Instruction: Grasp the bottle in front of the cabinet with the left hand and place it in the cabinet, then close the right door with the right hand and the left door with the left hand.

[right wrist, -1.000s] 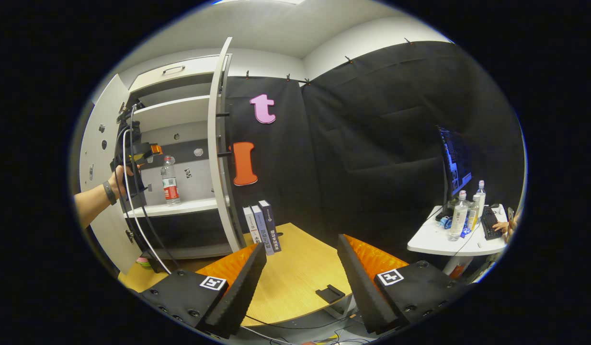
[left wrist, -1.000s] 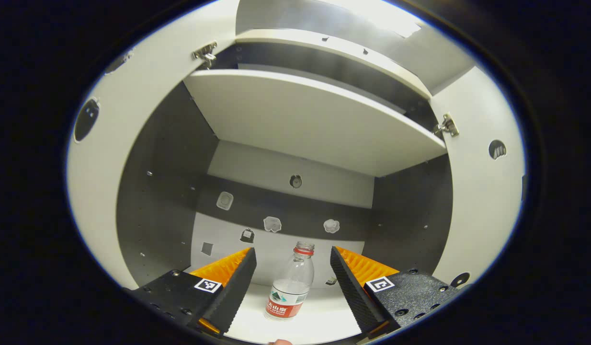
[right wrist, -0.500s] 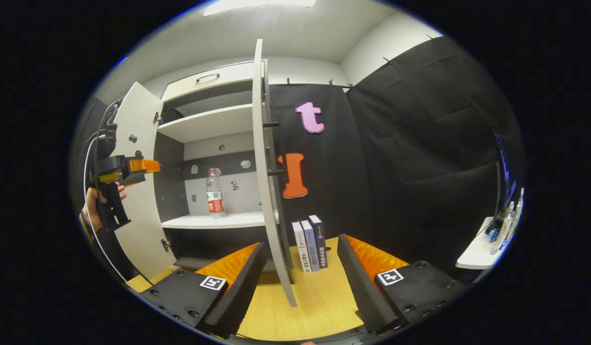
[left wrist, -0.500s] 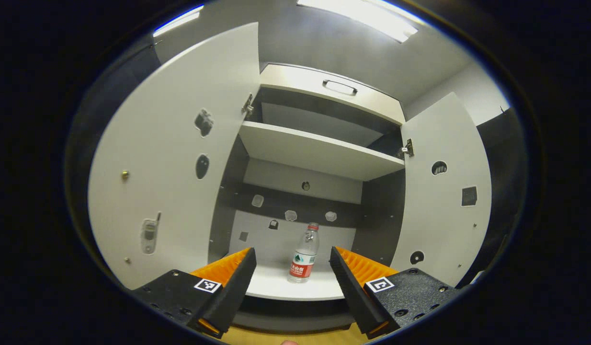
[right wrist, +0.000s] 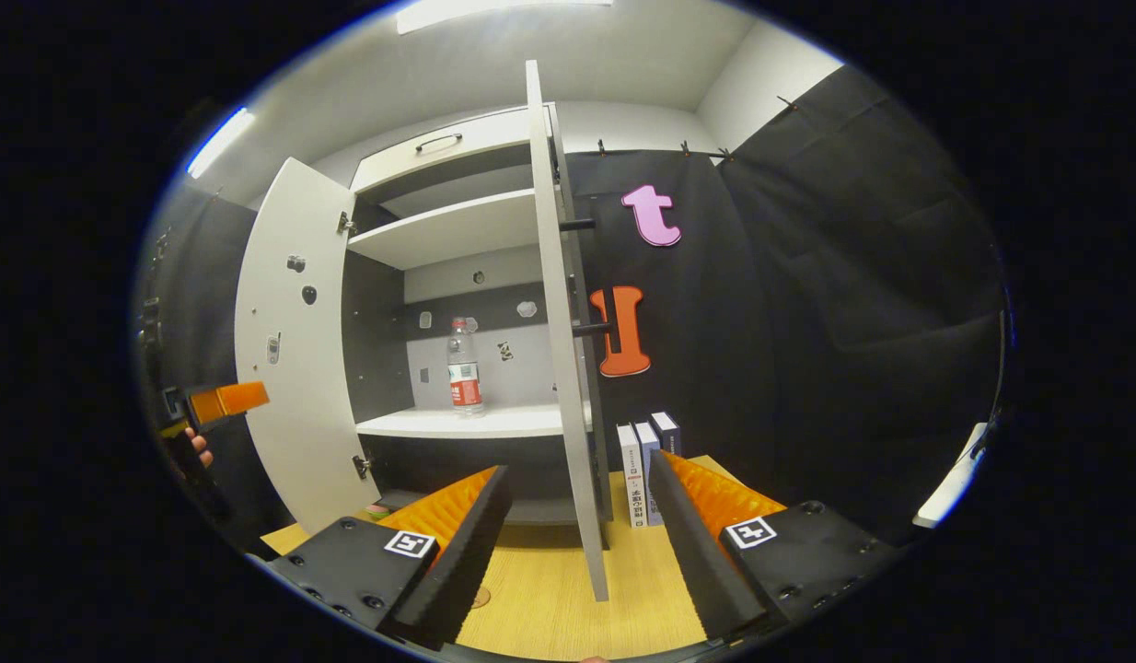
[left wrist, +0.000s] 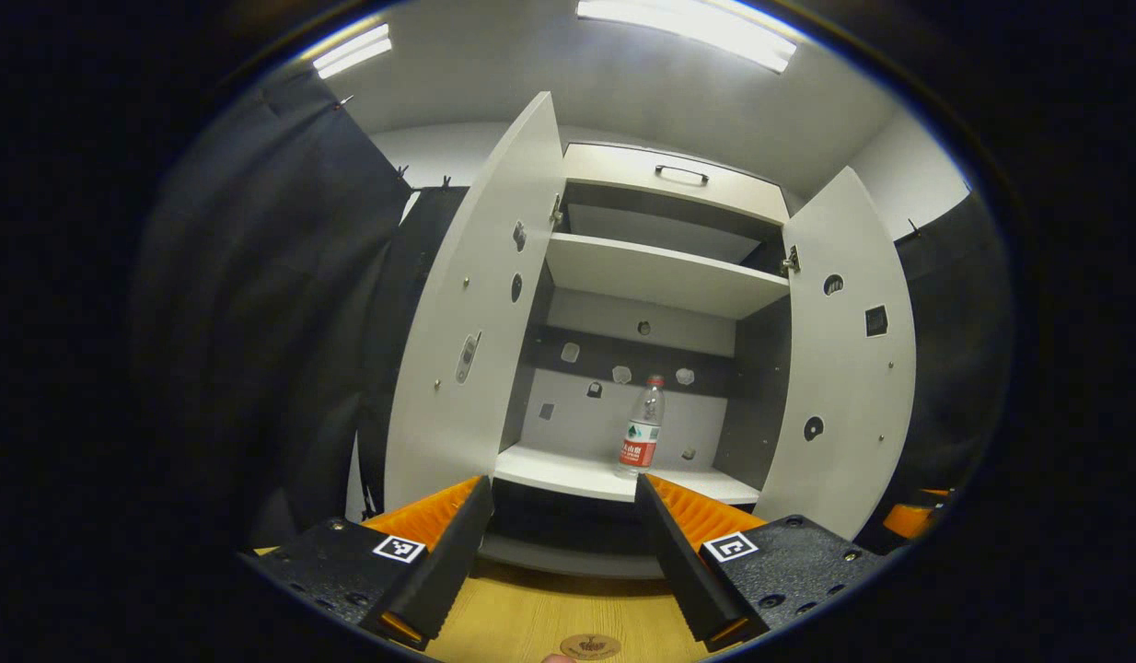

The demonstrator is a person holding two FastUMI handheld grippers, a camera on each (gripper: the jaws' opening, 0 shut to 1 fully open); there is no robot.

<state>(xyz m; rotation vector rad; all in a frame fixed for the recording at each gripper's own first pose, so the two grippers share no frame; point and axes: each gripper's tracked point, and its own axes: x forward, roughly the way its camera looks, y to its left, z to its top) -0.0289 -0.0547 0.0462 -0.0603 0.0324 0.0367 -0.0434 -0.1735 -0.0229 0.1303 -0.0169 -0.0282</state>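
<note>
Tools come nearest in both views. The left tool [left wrist: 561,539] has its fingers spread wide with nothing between them, over the wooden worktop [left wrist: 531,626] in front of the cabinet [left wrist: 665,276]. The right tool [right wrist: 577,534] is also spread and empty, and the near edge of the right door [right wrist: 568,368] stands in the gap between its fingers without touching either, as far as the picture tells.

Past the tools, the bottle [left wrist: 643,436] stands upright on the lower shelf [left wrist: 577,474] inside the cabinet, toward the right of the shelf in the left gripper view and well apart from both tools. So I judge the placing step done, with the door closing now in hand. Both doors are swung wide: the left door [left wrist: 471,322] and the right door each stick out toward the viewer.

The next move, by my reading, belongs to the right tool: get onto the outer face or edge of the right door and push it round toward the cabinet front. The bottle sits back from the shelf's front edge, so the door should clear it. A few books [right wrist: 646,465] stand on the worktop just right of that door. The left door comes after.
</note>
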